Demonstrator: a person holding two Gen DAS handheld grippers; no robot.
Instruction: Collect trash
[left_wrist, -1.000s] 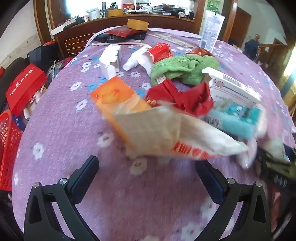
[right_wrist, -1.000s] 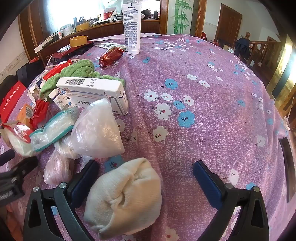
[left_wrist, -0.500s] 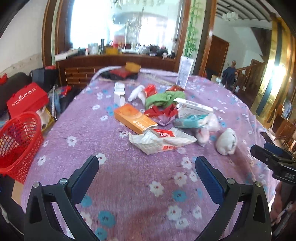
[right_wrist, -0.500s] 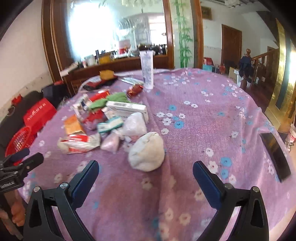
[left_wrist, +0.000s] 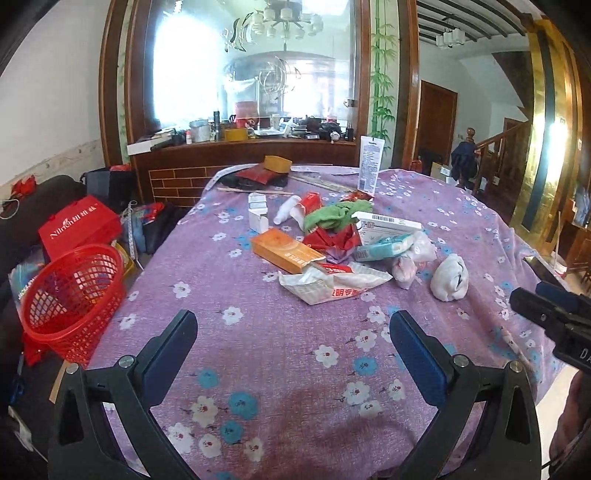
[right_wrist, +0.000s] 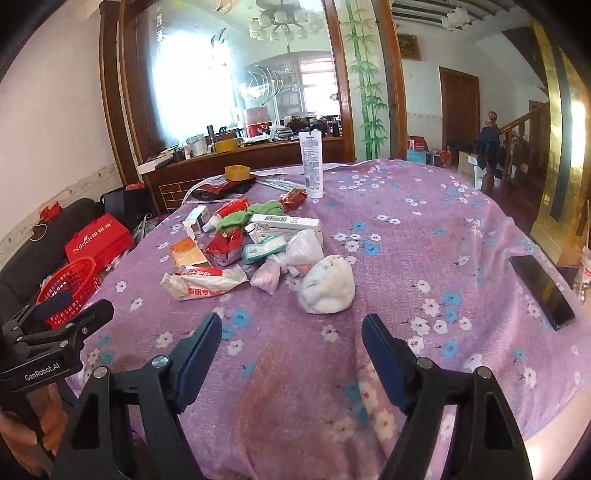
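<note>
Trash: a crumpled white-and-red plastic wrapper (left_wrist: 334, 284) lies on the purple floral-cloth surface (left_wrist: 258, 369). Left gripper (left_wrist: 293, 334) empty, jaws apart. Right gripper (right_wrist: 291, 334) empty, jaws apart, just been closing.

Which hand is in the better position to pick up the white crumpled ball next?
The right. The white crumpled ball lies just ahead of the right gripper, whose fingers have just been closing with nothing between them. From the left gripper it lies far off to the right.
</note>
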